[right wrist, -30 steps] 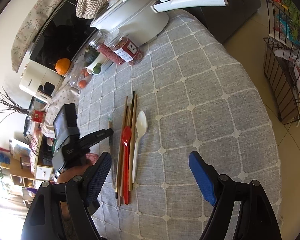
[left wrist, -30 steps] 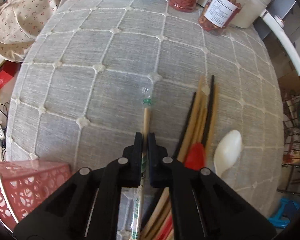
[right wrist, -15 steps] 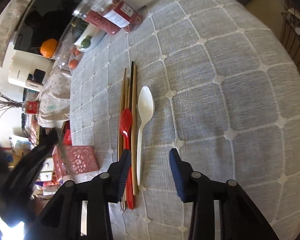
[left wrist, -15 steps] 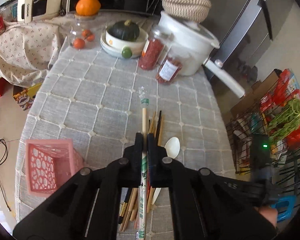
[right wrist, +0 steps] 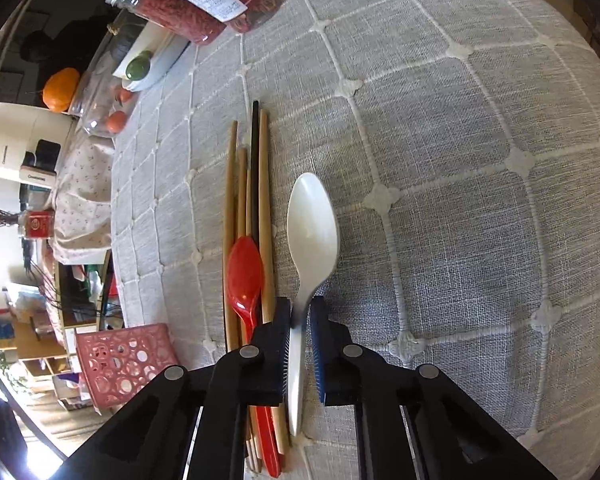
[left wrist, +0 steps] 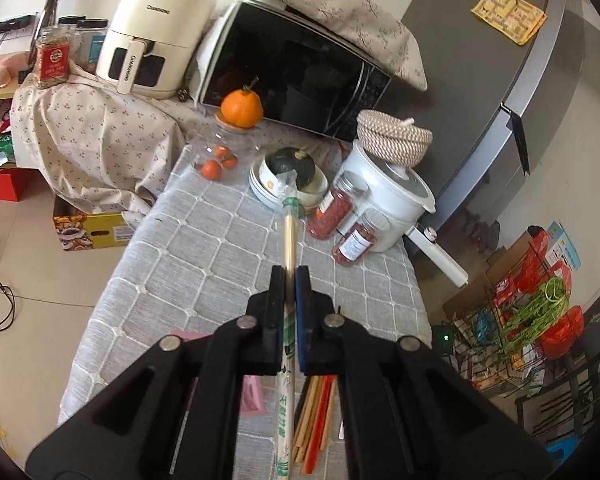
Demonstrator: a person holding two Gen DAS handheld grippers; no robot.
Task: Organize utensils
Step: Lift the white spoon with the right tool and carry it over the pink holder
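The right gripper (right wrist: 300, 320) has just been closing and now pinches the neck of the white spoon (right wrist: 312, 220), whose bowl sticks out past the jaws just beside the red spoon (right wrist: 244, 272) and loose chopsticks (right wrist: 260, 184) on the grey tablecloth (right wrist: 460, 160). The left gripper (left wrist: 290, 280) is clamped tight on a wrapped pair of chopsticks (left wrist: 290, 228), held up off that cloth and pointing out between its jaws.

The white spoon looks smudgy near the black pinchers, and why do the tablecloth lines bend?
Right wrist view: the white spoon is motion-blurred at its neck, by the right gripper; the fisheye lens curves the tablecloth grid. Left wrist view: mostly sharp.
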